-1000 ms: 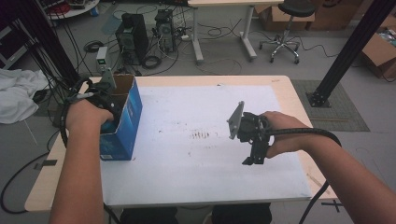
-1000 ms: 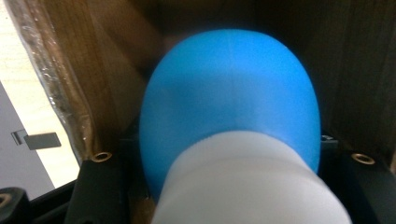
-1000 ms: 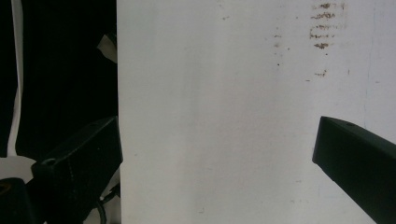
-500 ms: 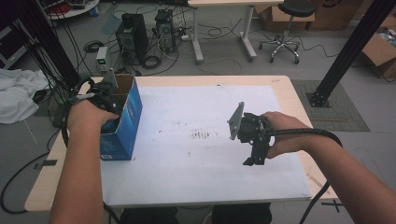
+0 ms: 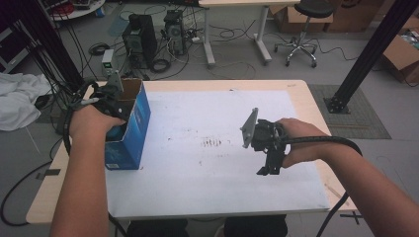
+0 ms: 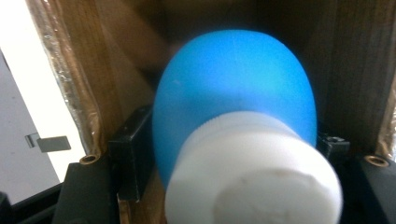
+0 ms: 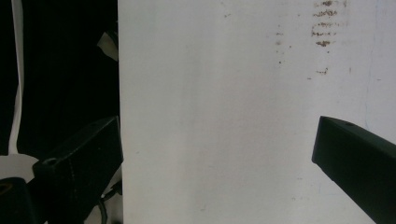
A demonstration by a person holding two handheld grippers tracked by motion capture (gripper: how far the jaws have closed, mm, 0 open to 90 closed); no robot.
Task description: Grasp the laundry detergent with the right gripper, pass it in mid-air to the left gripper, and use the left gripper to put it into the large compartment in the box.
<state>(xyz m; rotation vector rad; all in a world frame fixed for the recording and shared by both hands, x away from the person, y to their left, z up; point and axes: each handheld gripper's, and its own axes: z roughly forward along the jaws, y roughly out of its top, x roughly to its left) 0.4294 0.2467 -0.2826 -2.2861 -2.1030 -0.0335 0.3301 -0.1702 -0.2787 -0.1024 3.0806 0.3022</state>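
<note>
Left gripper point(image 5: 114, 101): we see it at about 9 o'clock on the table, reaching into the open top of the box; its jaws have just been opening, the bottle sits between them, and we cannot tell whether the pads press on it
Blue bottle: the rounded blue plastic bottle with a white ribbed cap point(image 6: 236, 116) lies inside the box, cap end toward the left gripper's camera, brown cardboard walls on both sides
Box: the tall blue cardboard box with a brown inside point(image 5: 132, 133) stands upright at the table's 9 o'clock edge, on the white sheet's border
Right gripper point(image 5: 269, 165): we see it at roughly 4 o'clock, held above the sheet, well apart from the box; jaws spread wide, nothing between them
Table: the light wooden table topped with a white sheet point(image 5: 207, 173) carries small dark smudges point(image 5: 213, 142) near its centre
</note>
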